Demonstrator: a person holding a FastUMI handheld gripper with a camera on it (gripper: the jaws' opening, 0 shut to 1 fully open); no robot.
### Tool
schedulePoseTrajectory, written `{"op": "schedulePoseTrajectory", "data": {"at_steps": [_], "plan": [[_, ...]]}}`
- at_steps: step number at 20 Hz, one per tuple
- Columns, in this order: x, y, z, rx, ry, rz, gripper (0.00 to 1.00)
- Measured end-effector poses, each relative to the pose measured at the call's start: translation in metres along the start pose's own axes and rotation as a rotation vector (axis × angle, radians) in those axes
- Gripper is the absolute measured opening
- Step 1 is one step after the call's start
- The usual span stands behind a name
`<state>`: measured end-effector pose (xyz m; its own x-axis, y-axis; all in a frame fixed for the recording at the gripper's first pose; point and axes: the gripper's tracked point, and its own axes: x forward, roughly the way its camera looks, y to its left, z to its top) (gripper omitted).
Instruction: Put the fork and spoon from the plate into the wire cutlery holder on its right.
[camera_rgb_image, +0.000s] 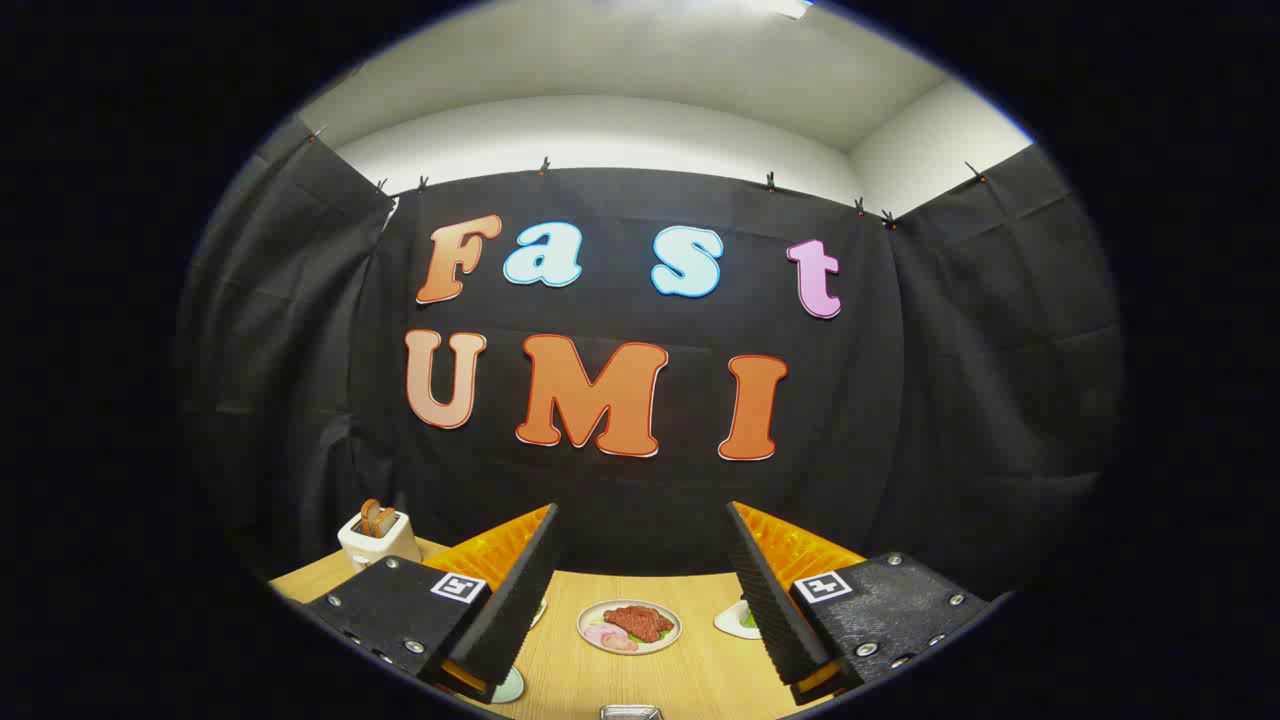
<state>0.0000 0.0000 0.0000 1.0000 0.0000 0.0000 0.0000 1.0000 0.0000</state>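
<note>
Fingers (520, 600) spread wide over table (690, 680), gripping nothing (approach pose, likely), plate of food (629, 627) just beyond.

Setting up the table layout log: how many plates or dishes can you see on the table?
3, perhaps more hidden: a plate of meat between the open gripper fingers, a small dish by one finger, a pale dish under the other.

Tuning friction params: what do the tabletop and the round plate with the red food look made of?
Light wooden tabletop: wood or wood-look laminate, matte, with fine straight grain lines. Round plate between the open gripper's fingers: probably glazed ceramic or plastic; pale, smooth rim. Too small to tell which.
</note>
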Motion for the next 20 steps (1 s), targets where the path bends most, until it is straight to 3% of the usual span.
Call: {"op": "schedulePoseTrajectory", "data": {"at_steps": [20], "plan": [[0.001, 0.022, -0.012, -0.002, 0.036, 0.077, 0.96]]}}
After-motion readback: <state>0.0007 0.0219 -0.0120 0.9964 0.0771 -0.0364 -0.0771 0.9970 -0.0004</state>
